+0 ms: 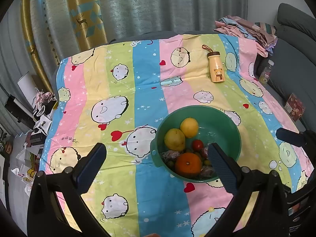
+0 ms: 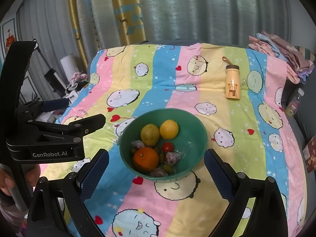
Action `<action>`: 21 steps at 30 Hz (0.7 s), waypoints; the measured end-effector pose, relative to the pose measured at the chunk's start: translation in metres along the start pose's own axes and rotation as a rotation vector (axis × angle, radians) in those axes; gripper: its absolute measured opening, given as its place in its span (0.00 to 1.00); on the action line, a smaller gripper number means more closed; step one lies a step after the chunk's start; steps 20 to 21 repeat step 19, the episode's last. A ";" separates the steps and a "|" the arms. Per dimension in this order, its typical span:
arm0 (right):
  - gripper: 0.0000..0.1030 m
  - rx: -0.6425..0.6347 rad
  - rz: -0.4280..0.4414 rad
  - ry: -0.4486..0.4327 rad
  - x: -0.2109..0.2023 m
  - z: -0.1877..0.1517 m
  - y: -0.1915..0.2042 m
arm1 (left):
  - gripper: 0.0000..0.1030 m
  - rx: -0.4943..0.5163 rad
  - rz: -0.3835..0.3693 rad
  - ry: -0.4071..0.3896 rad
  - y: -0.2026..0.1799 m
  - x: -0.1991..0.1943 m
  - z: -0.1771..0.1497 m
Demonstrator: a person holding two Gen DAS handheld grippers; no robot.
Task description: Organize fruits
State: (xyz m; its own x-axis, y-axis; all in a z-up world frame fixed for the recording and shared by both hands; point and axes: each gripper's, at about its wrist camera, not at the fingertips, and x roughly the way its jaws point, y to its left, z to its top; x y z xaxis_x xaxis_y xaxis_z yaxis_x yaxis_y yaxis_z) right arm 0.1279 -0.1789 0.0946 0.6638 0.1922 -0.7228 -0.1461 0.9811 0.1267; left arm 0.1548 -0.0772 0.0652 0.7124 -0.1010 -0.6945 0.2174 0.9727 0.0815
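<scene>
Both grippers, left (image 1: 156,165) and right (image 2: 156,170), hover spread and empty above a green bowl (image 2: 194,126).
Risk: the orange (image 2: 145,159) could roll from smooth pads.

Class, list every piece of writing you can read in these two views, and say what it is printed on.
"GenRobot.AI": on the left gripper body, seen in the right wrist view.
Small print on the yellow bear bottle: too small to read.
Dark characters on the striped cloth: too blurred to read.

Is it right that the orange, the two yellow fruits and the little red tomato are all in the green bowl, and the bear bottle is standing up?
Not quite. The bear bottle is lying on its side on the striped cloth, as the right wrist view shows. The fruits are in the green bowl.
</scene>
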 end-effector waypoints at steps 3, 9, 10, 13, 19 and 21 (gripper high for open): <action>0.94 0.000 0.000 0.001 0.000 0.000 0.000 | 1.00 0.004 0.000 0.002 -0.001 0.001 0.000; 0.94 0.000 0.001 0.003 0.001 0.000 -0.001 | 1.00 0.005 0.002 0.003 -0.001 0.002 -0.001; 0.94 -0.001 0.002 0.002 0.001 0.000 -0.002 | 1.00 0.005 0.003 0.002 -0.001 0.002 -0.001; 0.94 0.000 0.002 0.003 0.001 0.000 -0.001 | 1.00 0.007 0.000 0.004 -0.001 0.002 -0.001; 0.94 -0.002 0.003 0.003 0.003 0.000 -0.002 | 1.00 -0.020 -0.016 -0.025 0.003 -0.002 0.003; 0.94 -0.002 0.003 0.003 0.003 0.000 -0.002 | 1.00 -0.020 -0.016 -0.025 0.003 -0.002 0.003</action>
